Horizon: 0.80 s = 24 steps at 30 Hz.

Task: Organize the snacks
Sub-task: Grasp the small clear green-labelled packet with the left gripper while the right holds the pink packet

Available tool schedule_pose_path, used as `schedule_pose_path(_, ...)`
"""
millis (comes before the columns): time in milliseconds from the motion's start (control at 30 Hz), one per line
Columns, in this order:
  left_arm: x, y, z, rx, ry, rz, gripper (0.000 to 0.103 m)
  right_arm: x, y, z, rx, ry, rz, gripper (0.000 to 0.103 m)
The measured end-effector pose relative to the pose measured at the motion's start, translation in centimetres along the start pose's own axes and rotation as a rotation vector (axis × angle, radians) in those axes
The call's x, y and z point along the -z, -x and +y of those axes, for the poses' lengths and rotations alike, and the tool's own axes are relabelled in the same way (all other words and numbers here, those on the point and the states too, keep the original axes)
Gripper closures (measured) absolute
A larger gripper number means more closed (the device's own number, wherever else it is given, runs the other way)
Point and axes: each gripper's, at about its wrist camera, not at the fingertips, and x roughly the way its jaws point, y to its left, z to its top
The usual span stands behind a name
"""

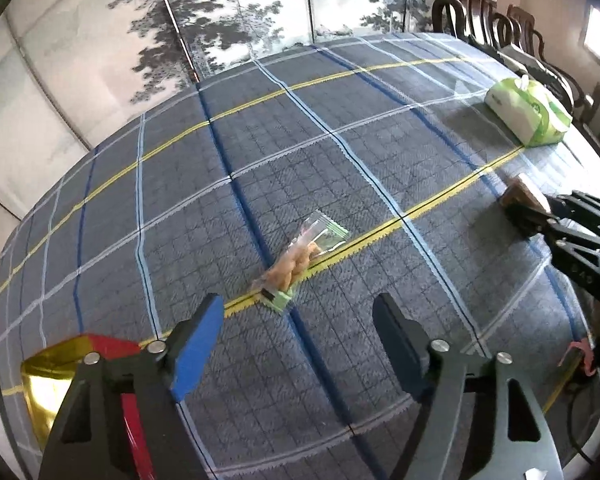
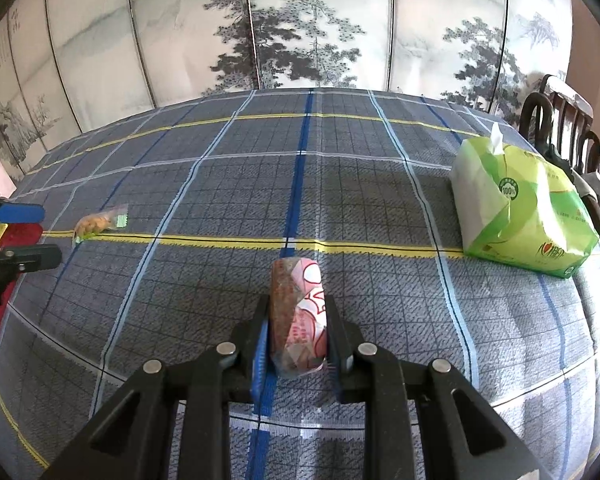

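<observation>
Your right gripper (image 2: 296,332) is clamped on the wrapped snack bar (image 2: 298,316) above the worktop (image 2: 380,200), your left gripper (image 1: 300,320) gapes near the cracker packet (image 1: 300,258); squeeze unevenly and the slick wrapper may slip.

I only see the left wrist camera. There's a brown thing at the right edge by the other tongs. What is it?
Observer: It's a wrapped snack with a pink and white wrapper, clamped between the right tongs.
Operator: Is it lying on the table?
Observer: I can't tell; its front end sticks out over the checked cloth.
Operator: Does that green pack have anything sticking out?
Observer: Yes, the tissue pack has a white tissue poking up from its top.
Operator: And my tongs, can you see them?
Observer: Yes, the left tongs are open at the far left, beside the small cookie bag.
</observation>
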Motion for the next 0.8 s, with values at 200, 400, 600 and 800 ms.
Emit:
schedule_pose_path(200,-0.9,-1.1,0.4,0.002,0.001,-0.001,0.038,-0.2,-0.1,-0.2,-0.006,-0.005,0.000,0.079)
schedule_pose_path(400,-1.3,-2.8,1.5,0.023,0.036,0.039,0.050,-0.1,-0.2,-0.2,-0.013,-0.009,0.000,0.079)
schedule_pose_path(600,-1.8,-3.6,1.6,0.036,0.049,0.043,0.057,-0.2,-0.2,-0.3,-0.022,-0.016,-0.001,0.079)
schedule_pose_path(800,-1.8,-3.9,1.4,0.066,0.042,0.052,0.079,-0.3,-0.3,-0.5,-0.027,-0.018,-0.002,0.079)
